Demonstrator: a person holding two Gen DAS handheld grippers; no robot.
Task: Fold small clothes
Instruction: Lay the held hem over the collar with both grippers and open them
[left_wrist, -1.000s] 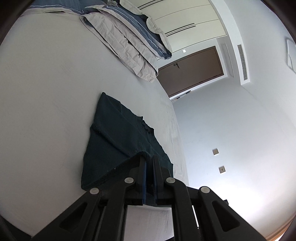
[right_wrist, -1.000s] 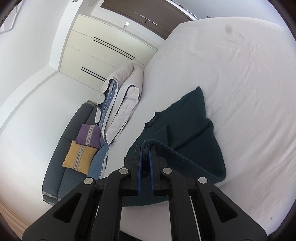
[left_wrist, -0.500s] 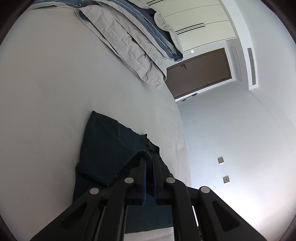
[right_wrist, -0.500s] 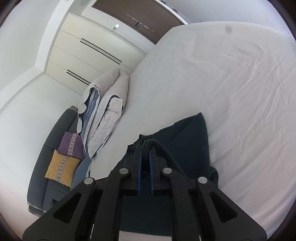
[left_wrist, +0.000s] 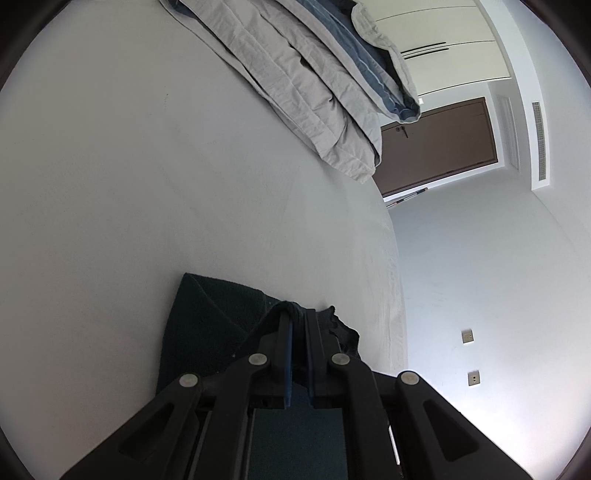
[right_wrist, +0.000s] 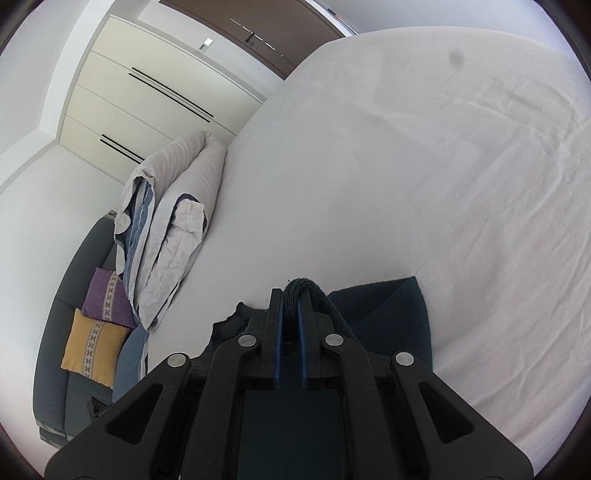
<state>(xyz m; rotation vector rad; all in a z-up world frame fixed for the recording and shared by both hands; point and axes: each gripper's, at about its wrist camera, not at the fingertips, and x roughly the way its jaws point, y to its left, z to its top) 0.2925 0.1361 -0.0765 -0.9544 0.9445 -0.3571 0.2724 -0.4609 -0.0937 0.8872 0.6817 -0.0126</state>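
Nearest in the left wrist view, the left tongs (left_wrist: 297, 317) are clamped on a bunched edge of a small dark teal knitted garment (left_wrist: 207, 325). In the right wrist view, the right tongs (right_wrist: 291, 299) pinch a thick rolled edge of the same garment (right_wrist: 384, 314). The garment lies on a white sheeted bed (left_wrist: 147, 184), close below both tongs, with its gripped edges lifted and a flat part spread just beyond the tips.

The step in hand appears to be carrying the held edge over to make a fold. To do it well, both tongs should travel together at one height, keeping the edge taut between them, lower it square onto the flat part, and only then let go, so no crease bunches underneath.

Farther off, a folded grey and blue quilt (left_wrist: 317, 74) rests along the bed's far side. Beyond it stand a brown door (left_wrist: 439, 144) and cream wardrobe doors (right_wrist: 155, 92). A dark sofa (right_wrist: 55, 332) with a purple and a mustard cushion (right_wrist: 92, 349) sits beside the bed.
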